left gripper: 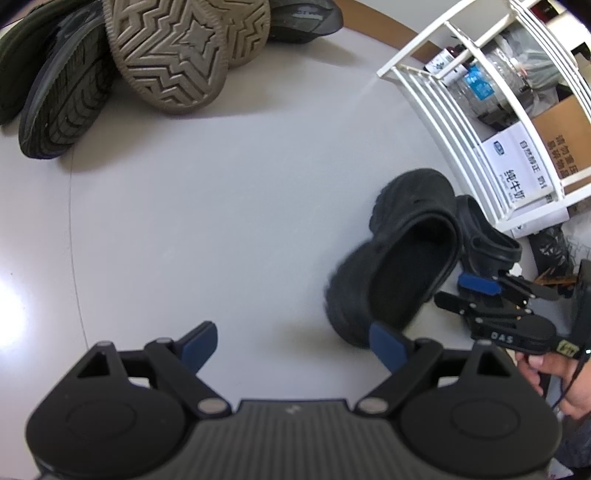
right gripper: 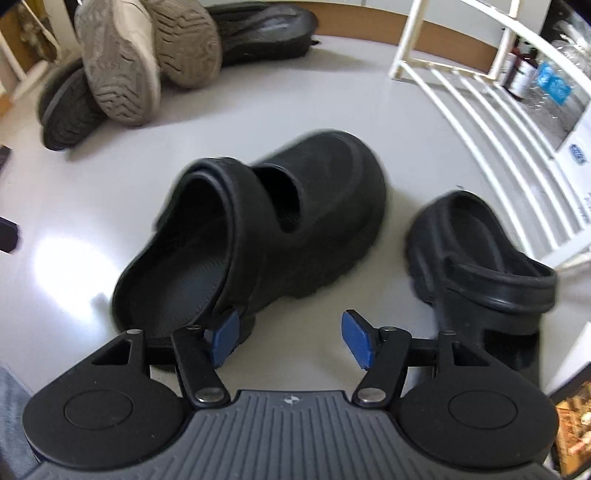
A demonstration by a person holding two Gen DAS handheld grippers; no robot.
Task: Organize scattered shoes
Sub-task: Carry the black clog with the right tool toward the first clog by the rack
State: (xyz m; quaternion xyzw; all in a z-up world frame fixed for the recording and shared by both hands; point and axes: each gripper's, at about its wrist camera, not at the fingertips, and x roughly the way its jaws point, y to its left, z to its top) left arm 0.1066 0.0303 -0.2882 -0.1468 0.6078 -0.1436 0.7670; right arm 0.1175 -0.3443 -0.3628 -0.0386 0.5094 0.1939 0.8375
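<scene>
A chunky black clog (right gripper: 295,206) stands on the pale floor, its heel strap folded forward; in the left wrist view this black clog (left gripper: 399,258) is at the right. A second black clog (right gripper: 480,251) rests just right of it, by the rack. My right gripper (right gripper: 291,339) is open with only floor between its blue pads; its left pad (right gripper: 225,338) sits against the first clog's outer side near the strap rivet. My left gripper (left gripper: 293,345) hangs open over bare floor, left of the clog. The right gripper (left gripper: 461,293) shows behind the clogs.
A heap of shoes lies at the back: two beige soles (left gripper: 170,51) leaning on dark sneakers (left gripper: 55,96), and a black shoe (right gripper: 266,29) behind. A white slatted rack (left gripper: 461,110) with bottles and boxes stands at right. A person's hand (left gripper: 554,373) holds the right gripper.
</scene>
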